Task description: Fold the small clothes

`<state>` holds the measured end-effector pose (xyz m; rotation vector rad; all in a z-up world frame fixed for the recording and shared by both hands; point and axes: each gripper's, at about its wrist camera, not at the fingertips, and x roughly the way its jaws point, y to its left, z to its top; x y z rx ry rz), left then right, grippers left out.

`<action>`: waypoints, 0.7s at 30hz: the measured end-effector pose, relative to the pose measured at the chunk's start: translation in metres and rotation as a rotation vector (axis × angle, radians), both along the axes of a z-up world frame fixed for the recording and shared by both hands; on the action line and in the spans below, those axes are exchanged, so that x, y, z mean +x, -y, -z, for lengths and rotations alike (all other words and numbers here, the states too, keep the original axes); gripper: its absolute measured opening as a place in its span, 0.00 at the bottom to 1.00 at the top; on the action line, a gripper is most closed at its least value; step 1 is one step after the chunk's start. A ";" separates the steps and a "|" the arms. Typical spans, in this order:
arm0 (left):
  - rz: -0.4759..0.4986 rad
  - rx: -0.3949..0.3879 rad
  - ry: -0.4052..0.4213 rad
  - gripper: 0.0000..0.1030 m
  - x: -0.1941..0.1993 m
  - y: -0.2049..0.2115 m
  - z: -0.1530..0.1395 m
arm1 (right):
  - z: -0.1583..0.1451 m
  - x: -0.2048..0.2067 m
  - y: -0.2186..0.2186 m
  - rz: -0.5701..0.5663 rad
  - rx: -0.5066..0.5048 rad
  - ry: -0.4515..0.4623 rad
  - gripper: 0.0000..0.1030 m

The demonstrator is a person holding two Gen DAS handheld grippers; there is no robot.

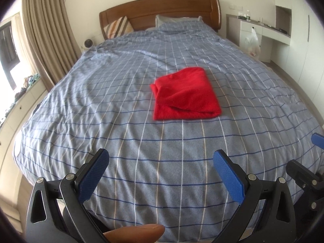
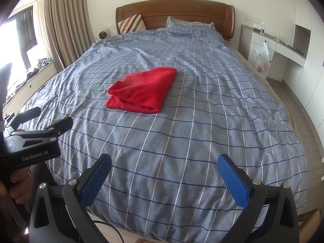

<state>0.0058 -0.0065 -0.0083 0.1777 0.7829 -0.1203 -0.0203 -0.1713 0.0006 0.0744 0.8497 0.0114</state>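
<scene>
Where the bed [image 1: 141, 141] fills both wrist views, its blue-grey checked duvet [image 2: 182, 141] carries one item of the task.

Item 1: red garment [image 1: 185, 95], folded into a rough rectangle of several layers, lying flat on the duvet near the middle of the bed. In the left wrist view it sits at about 12 o'clock, slightly toward 1; in the right wrist view [image 2: 141, 90] at about 11 o'clock. Its loose layered edges face 9 o'clock. What kind of garment it is cannot be told; the cloth looks fleecy.

Item 2: left gripper [image 1: 160, 174], jaws spread wide apart, blue pads empty, held above the foot of the bed, well apart from the garment. It shows in the right wrist view at 9 o'clock [image 2: 38, 119], body marked "GenRobot.AI".

Item 3: right gripper [image 2: 164, 177], jaws likewise wide apart and holding nothing, over the foot of the bed. A part of it enters the left wrist view at 3 to 4 o'clock.

Surroundings: wooden headboard [image 1: 162, 8] at 12 o'clock; striped cushion [image 1: 118, 27] against it; beige curtains [image 1: 44, 32] at 10 o'clock; white tabletop [image 1: 263, 25] at 2 o'clock with a plastic bag [image 1: 252, 43] hanging at its front.
</scene>
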 end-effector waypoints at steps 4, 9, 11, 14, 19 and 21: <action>-0.021 -0.017 -0.024 1.00 0.003 -0.003 0.000 | 0.002 0.004 -0.001 0.002 0.019 -0.011 0.99; -0.037 -0.011 -0.018 1.00 0.006 -0.005 -0.007 | -0.001 0.011 -0.004 -0.006 0.019 -0.003 0.99; -0.055 -0.021 -0.016 1.00 0.008 -0.007 -0.009 | -0.005 0.015 -0.005 -0.007 0.007 0.008 0.99; -0.081 -0.013 -0.008 1.00 0.013 -0.008 -0.011 | -0.011 0.019 -0.006 -0.010 -0.016 0.031 1.00; -0.086 -0.018 0.004 1.00 0.018 -0.006 -0.017 | -0.016 0.027 -0.003 -0.005 -0.025 0.047 0.99; -0.086 -0.021 0.016 1.00 0.019 -0.006 -0.020 | -0.017 0.030 -0.003 -0.003 -0.036 0.047 0.99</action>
